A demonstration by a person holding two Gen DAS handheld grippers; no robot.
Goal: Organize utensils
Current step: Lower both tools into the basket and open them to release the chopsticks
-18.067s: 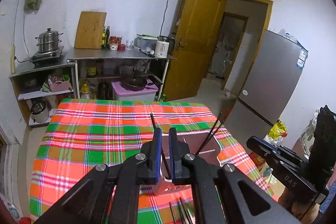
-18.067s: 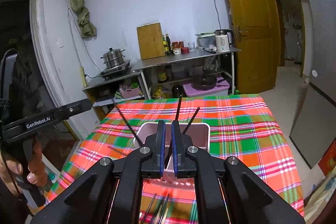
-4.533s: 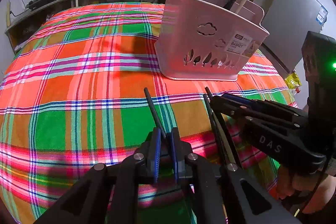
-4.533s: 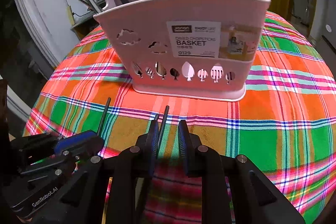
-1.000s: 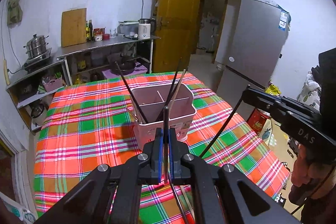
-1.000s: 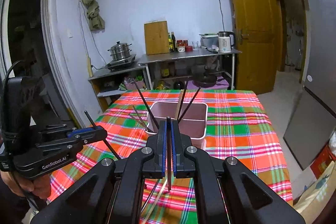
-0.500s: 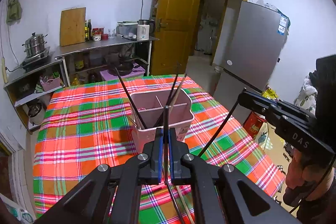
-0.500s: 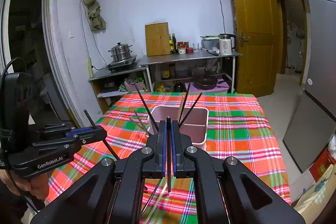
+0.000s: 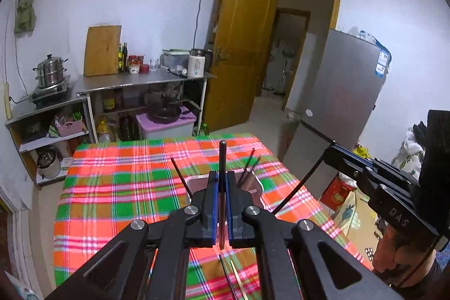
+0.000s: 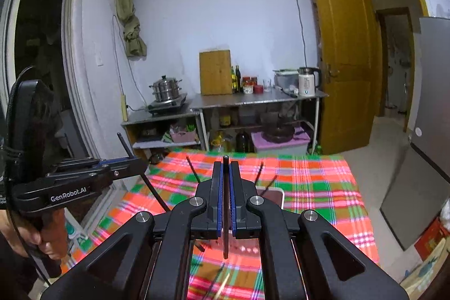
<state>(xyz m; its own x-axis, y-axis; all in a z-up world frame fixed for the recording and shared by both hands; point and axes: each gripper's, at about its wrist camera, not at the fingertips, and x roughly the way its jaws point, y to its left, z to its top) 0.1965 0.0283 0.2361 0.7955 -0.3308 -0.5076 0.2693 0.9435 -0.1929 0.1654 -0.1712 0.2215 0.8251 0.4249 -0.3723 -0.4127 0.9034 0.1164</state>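
My left gripper (image 9: 221, 204) has its blue pads clamped tight on a black chopstick (image 9: 222, 159) that stands nearly upright between them, its round tip poking up toward twelve o'clock. At three o'clock in that view I see the right gripper (image 9: 327, 152), its black body lettered "DAS", pinching a second black chopstick (image 9: 298, 187) that slants down to seven o'clock.

From the right wrist, those jaws are likewise closed on their chopstick, upright in the slit. At nine o'clock the left gripper's side reads "GenRobot.AI", a hand (image 10: 28, 232) wrapped round its grip.

The pink basket (image 10: 274, 194) sits on the plaid tablecloth (image 10: 323, 182) just beyond both pairs of fingers, mostly hidden behind them; dark chopsticks (image 10: 260, 172) lean out of it. Loose chopsticks (image 9: 234, 277), dark and pale, lie on the cloth at six o'clock.

The fridge (image 9: 346, 103) at two o'clock carries a blue-and-white sticker I cannot read.
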